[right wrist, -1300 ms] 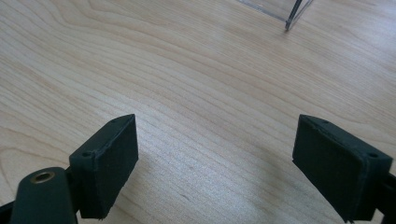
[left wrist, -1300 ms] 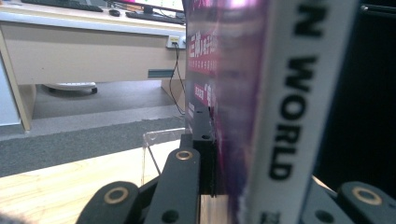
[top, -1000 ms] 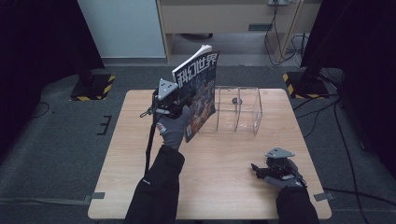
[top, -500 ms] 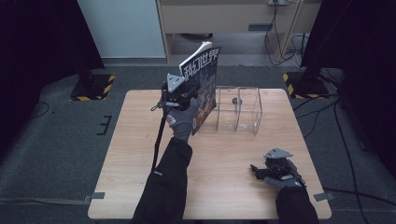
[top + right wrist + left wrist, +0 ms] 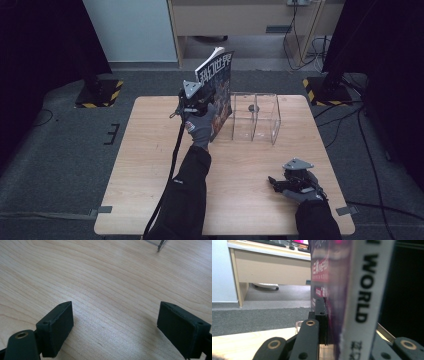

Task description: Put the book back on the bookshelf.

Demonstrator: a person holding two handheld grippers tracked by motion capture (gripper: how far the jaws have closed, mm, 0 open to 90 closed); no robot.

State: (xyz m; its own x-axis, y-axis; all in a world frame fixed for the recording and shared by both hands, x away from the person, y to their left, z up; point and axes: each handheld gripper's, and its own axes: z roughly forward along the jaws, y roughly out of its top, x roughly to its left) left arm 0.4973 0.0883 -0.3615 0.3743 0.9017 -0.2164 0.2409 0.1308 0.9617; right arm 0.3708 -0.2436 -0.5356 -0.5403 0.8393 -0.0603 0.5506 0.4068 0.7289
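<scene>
My left gripper (image 5: 206,107) is shut on a magazine (image 5: 218,87) with a dark illustrated cover and white lettering. It holds the magazine upright and tilted, just left of a clear acrylic rack (image 5: 255,118) at the back middle of the wooden table (image 5: 150,165). In the left gripper view the magazine's white spine (image 5: 364,300) stands clamped between the black jaws. My right gripper (image 5: 276,183) rests low over the table near the front right, jaws open and nothing between its pads (image 5: 56,327).
The rack has two upright compartments with a small dark fitting on its divider. Beyond the table lie grey carpet, a light wooden cabinet (image 5: 235,20) and black stands with yellow-striped bases (image 5: 97,92). A cable (image 5: 172,160) trails from the left gripper along the sleeve.
The left gripper has carried the magazine to the right and slightly down, closer to the rack's left side. The right gripper has stayed in place.
</scene>
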